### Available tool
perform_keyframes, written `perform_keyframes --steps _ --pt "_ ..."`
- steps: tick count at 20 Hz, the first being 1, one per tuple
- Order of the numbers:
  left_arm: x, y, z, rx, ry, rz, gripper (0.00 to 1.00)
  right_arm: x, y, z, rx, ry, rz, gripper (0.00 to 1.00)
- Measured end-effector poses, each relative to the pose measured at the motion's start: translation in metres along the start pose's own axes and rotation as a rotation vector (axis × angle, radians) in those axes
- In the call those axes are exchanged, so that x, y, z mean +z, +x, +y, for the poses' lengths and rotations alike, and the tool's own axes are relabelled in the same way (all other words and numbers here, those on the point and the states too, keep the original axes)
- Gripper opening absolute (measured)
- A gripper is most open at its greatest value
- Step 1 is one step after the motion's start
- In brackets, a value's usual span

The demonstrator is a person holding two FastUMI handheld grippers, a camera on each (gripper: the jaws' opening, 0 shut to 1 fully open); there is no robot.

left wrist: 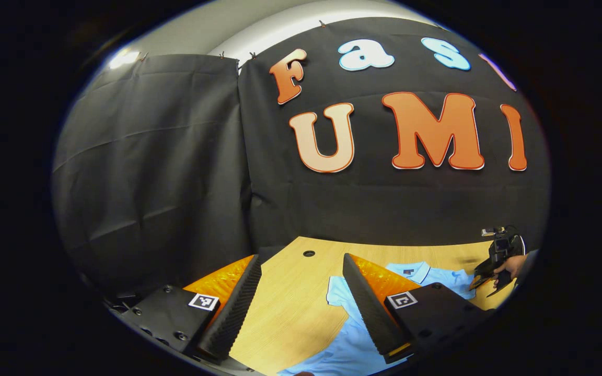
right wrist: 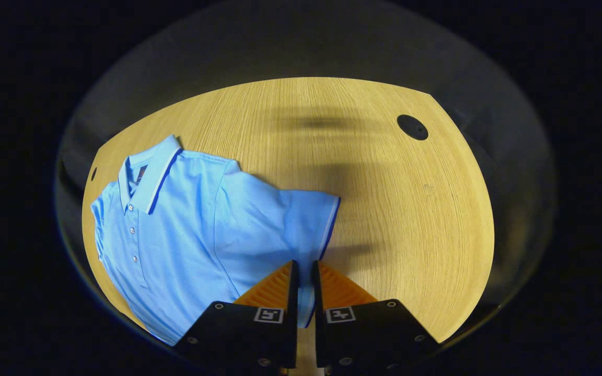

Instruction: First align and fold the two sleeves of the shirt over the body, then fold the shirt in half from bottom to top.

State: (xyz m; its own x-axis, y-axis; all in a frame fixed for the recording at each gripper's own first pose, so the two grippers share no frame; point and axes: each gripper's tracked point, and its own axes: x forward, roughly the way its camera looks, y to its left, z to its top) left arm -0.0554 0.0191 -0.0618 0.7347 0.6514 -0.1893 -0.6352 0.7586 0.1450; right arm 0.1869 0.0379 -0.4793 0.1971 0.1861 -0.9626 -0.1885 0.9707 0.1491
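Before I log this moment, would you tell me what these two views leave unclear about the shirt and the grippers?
- Shirt hem: cut off by the lower edge in the right gripper view.
- Far sleeve: out of frame at the left there; in the left gripper view a finger covers it.
- Right gripper: nearly closed at the sleeve cuff; whether it pinches cloth is unclear.
- Same gripper in the left gripper view: too small to judge.

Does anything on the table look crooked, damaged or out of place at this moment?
Nothing looks damaged or spilled. The light blue polo shirt lies at an angle on the wooden table, near one corner, its collar toward that corner. One short sleeve is spread out, not yet folded over the body.
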Motion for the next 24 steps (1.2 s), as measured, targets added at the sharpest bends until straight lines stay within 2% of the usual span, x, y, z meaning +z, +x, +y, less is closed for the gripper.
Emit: perform_keyframes --steps 1,3,5,7,9,16,19,24 --pt "0.005 -0.002 0.0 -0.003 -0.001 -0.014 1.0 0.001 0.0 0.0 0.014 -0.009 -0.01 0.1" --pt "0.011 -0.007 0.001 -0.005 -0.007 -0.039 1.0 0.002 -0.001 0.0 0.047 0.015 -0.018 0.05" --pt "0.009 -0.012 0.002 -0.002 -0.01 -0.037 1.0 0.009 -0.01 0.017 0.173 0.13 -0.021 0.03" --pt "0.008 -0.015 0.005 0.006 -0.007 -0.032 1.0 0.025 -0.016 0.02 0.218 0.191 -0.081 0.03" --pt "0.011 -0.02 0.011 0.015 0.002 -0.044 1.0 0.033 -0.028 0.033 0.266 0.172 -0.127 0.03" --pt "0.01 -0.012 0.018 0.001 0.004 -0.051 1.0 0.025 -0.06 0.088 0.388 0.083 -0.145 0.03" --pt "0.005 0.005 0.017 -0.044 -0.009 -0.036 1.0 0.023 -0.064 0.103 0.382 0.047 -0.167 0.03" --pt "-0.043 0.059 -0.015 -0.267 -0.159 0.156 1.0 0.003 -0.083 0.131 0.375 -0.004 -0.148 0.1"
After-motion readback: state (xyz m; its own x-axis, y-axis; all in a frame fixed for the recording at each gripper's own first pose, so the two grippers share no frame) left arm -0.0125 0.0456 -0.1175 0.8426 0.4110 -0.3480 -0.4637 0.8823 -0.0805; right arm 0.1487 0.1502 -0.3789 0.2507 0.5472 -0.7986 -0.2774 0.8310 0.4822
